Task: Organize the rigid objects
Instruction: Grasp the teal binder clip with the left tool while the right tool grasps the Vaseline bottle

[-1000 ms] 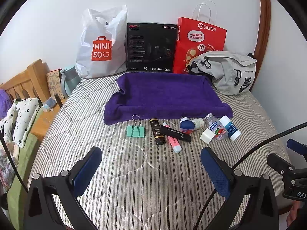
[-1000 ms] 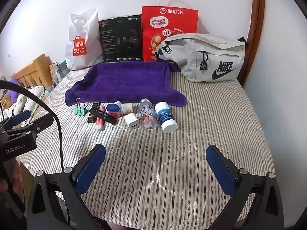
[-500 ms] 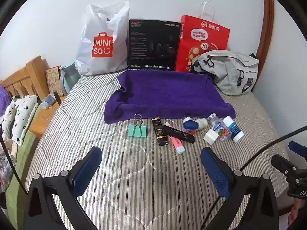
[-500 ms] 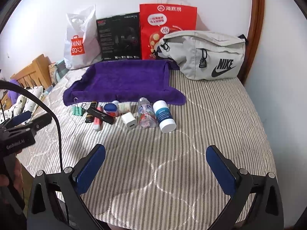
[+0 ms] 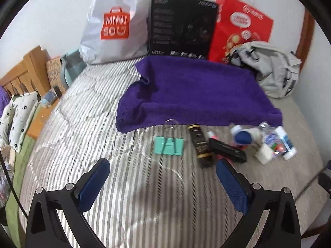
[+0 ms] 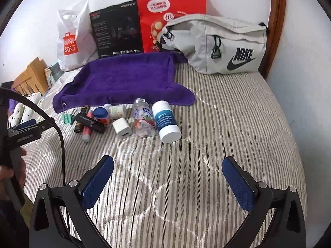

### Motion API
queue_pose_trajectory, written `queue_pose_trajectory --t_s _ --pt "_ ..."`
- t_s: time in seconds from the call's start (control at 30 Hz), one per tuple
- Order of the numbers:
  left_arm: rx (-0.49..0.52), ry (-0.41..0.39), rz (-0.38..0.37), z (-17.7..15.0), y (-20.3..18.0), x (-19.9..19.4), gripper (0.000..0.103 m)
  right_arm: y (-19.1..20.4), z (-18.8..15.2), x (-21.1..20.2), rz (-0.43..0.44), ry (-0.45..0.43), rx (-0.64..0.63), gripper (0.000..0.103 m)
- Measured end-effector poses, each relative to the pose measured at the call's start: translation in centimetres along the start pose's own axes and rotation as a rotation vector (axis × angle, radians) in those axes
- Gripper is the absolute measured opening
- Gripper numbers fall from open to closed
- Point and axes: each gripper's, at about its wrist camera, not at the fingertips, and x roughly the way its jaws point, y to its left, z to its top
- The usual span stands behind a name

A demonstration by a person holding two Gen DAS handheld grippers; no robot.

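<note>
- Your left gripper [image 5: 162, 172] sits at the bottom of its own view with the blue pads spread wide and nothing between them, hovering over the striped bed [image 5: 86, 111].
- Your right gripper [image 6: 167, 170] is likewise spread and empty, low in its view.
- The small items lie in a row across the middle of each frame, just in front of the near edge of the purple towel [image 5: 196, 91].
- Only the left view shows the teal binder clip [image 5: 169, 145] in full, centre frame, wire handles pointing up-frame toward the towel; in the right view it is half hidden at the left end of the row.
- The black tube [image 5: 200, 144] lies with its long axis running up and down the frame, gold-ringed end nearest you.
- The black bar [image 5: 227, 149] lies slanted across a pink marker [image 6: 87, 127], touching it.
- The right view is sharper on the far items: the white charger [image 6: 122, 128], the clear bottle [image 6: 142, 119] and the white-and-blue bottle [image 6: 166, 122] lie side by side, the bottles' long axes running up-frame, the white cap end of the last one nearest you.
- The blue-capped bottle [image 6: 101, 114] lies behind the charger, near the towel.
- Only the right view shows the Nike logo on the grey bag [image 6: 217, 43], upper right, and your hand [image 6: 12, 169] on the left gripper's handle at the left edge.
</note>
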Motion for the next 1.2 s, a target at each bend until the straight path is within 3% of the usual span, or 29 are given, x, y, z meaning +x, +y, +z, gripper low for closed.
queue_pose_trajectory --t_s 0.17,0.43,0.53,0.7,0.77,0.8,0.87,1.2 --pt "0.028 0.043 0.015 0.2 0.5 4.1 0.100 -1.1 0.5 2.3 -0.017 0.042 0.016 0.103" --pt "0.061 0.054 -0.009 0.8 0.4 7.0 0.094 -1.9 1.4 5.3 -0.041 0.088 0.023 0.103" --pt "0.076 0.051 -0.020 0.8 0.0 7.4 0.081 -1.8 1.8 6.1 -0.040 0.093 0.019 0.103" --pt "0.114 0.021 -0.029 0.6 -0.6 7.1 0.069 -2.0 2.9 7.1 -0.030 0.087 0.015 0.102" --pt "0.118 0.011 -0.043 0.4 -0.8 6.8 0.051 -2.1 3.4 7.5 -0.028 0.083 0.011 0.101" --pt "0.121 0.008 -0.041 0.3 -1.0 6.7 0.049 -2.1 3.8 7.8 -0.022 0.079 0.004 0.101" --pt "0.124 0.006 -0.041 0.1 -1.4 6.5 0.043 -2.0 4.5 8.6 -0.013 0.082 -0.011 0.095" --pt "0.107 -0.011 -0.023 -0.3 -1.9 6.4 0.042 -0.6 5.5 13.1 0.023 0.138 -0.127 0.068"
